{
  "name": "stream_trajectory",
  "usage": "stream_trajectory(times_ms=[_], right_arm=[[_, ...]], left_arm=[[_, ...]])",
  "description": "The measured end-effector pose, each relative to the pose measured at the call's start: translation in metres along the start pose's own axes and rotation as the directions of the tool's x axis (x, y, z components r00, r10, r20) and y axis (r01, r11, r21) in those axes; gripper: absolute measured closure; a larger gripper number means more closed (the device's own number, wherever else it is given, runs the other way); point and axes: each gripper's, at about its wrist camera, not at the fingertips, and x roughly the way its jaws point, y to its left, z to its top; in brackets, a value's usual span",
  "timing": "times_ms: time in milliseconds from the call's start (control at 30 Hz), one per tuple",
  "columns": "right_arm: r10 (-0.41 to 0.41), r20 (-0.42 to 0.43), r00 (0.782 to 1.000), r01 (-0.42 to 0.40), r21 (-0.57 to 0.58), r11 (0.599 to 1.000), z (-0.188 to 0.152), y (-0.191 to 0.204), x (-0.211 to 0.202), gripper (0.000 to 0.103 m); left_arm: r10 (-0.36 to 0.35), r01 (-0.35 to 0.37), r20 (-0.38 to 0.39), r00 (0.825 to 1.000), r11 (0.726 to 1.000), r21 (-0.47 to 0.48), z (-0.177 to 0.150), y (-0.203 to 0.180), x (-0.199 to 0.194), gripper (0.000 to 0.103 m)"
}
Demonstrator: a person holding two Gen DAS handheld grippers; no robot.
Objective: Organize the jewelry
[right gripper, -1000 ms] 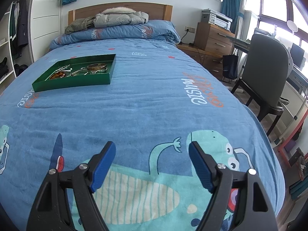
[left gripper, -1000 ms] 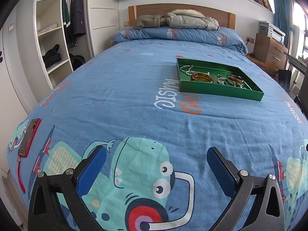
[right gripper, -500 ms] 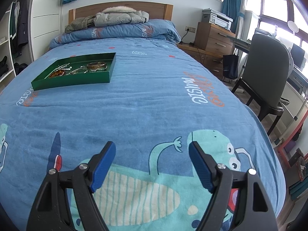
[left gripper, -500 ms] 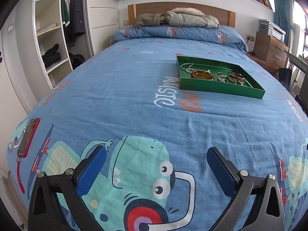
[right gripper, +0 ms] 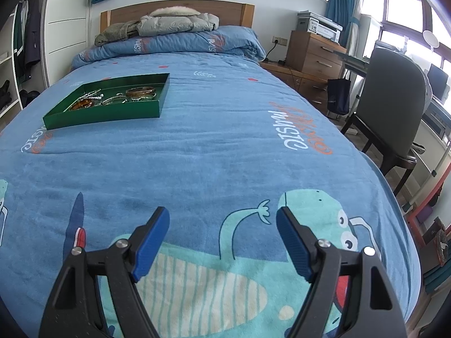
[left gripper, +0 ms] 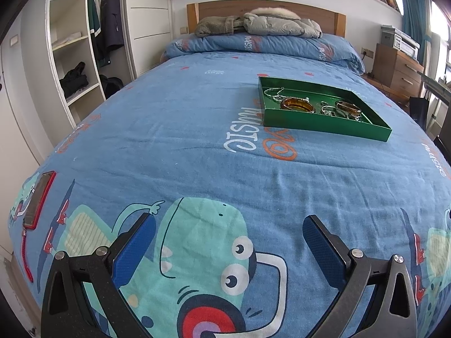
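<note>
Two claws hang low over the foot of a bed, both spread wide with nothing between their blue pads. The left gripper (left gripper: 228,231) sits above a cartoon monster with headphones printed on the blue bedspread (left gripper: 174,129); its black arms are cut off by the lower edge of the view. The right gripper (right gripper: 222,222) hovers over a striped cartoon dinosaur on the same cover, its arms likewise cropped at the bottom.

Farther up the bed, well apart from both claws, lies a shallow green tray (left gripper: 327,125), resting flat on the cover. Inside it are an amber bangle (left gripper: 297,104), a second brownish bangle (left gripper: 348,107) and a silver chain (left gripper: 274,93) near the far left corner. A tangle of small silver pieces between the bangles is too small to tell apart. The tray's near wall hides the lower parts of these pieces. From the right wrist view the tray (right gripper: 104,117) appears to the left, its contents just as hard to sort out.

At the left edge of the bed lies a phone in a red case (left gripper: 39,197), with a red cord trailing down. At the headboard, a grey jacket (left gripper: 279,24) is heaped on the folded duvet. A grey chair (right gripper: 391,112) stands to the right of the bed, partly cut off by the bed's edge.
</note>
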Motion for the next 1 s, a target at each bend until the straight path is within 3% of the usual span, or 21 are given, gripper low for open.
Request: stream_trajectory(times_ms=[600,1000], right_arm=[[0.000,0.003,1.000,0.000,0.000,1.000,-0.004,0.001,0.007,0.026],[0.012,0.068,0.998,-0.012,0.006,1.000,0.010,-0.005,-0.020,0.026]], left_arm=[[-0.002,0.002,0.017,1.000,1.000,0.005,0.003,-0.006,-0.003,0.001],[-0.008,0.006,0.071,0.997,1.000,0.021,0.016,-0.015,-0.029,0.001]])
